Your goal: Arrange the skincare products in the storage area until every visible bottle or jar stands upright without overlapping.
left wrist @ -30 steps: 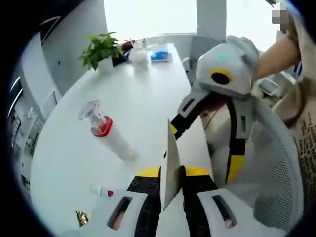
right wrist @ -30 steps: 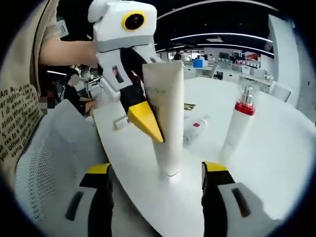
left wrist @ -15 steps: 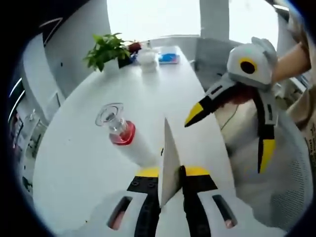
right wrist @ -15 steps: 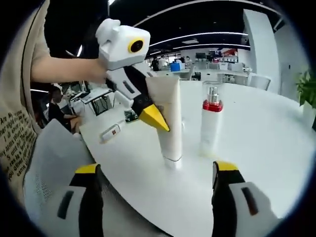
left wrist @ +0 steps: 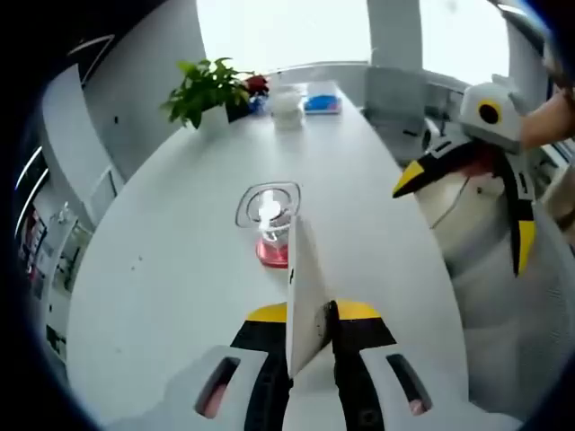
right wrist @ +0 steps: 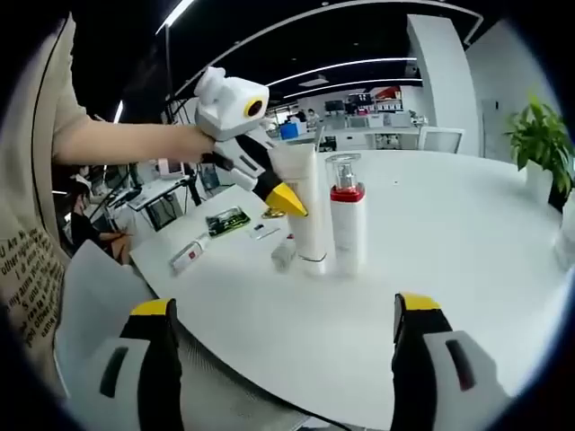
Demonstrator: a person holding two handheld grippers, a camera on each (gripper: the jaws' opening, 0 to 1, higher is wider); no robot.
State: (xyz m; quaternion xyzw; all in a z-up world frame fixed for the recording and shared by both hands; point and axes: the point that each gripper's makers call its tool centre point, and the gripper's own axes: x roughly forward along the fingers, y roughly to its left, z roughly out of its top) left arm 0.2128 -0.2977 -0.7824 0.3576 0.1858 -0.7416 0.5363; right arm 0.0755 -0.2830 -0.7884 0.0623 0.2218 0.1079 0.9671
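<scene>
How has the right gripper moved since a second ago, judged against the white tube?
Yes. The right gripper has pulled back from the white tube, which stood between its jaws and now stands far ahead beside the red-collared pump bottle. The left gripper clamps the tube.

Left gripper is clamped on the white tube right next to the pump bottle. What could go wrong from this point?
The white tube stands close beside the red-collared pump bottle, so the left gripper, shut on the tube's flat top, could nudge the bottle over when it releases or pulls away. The tube stands on a narrow cap, so it may tip once let go.
</scene>
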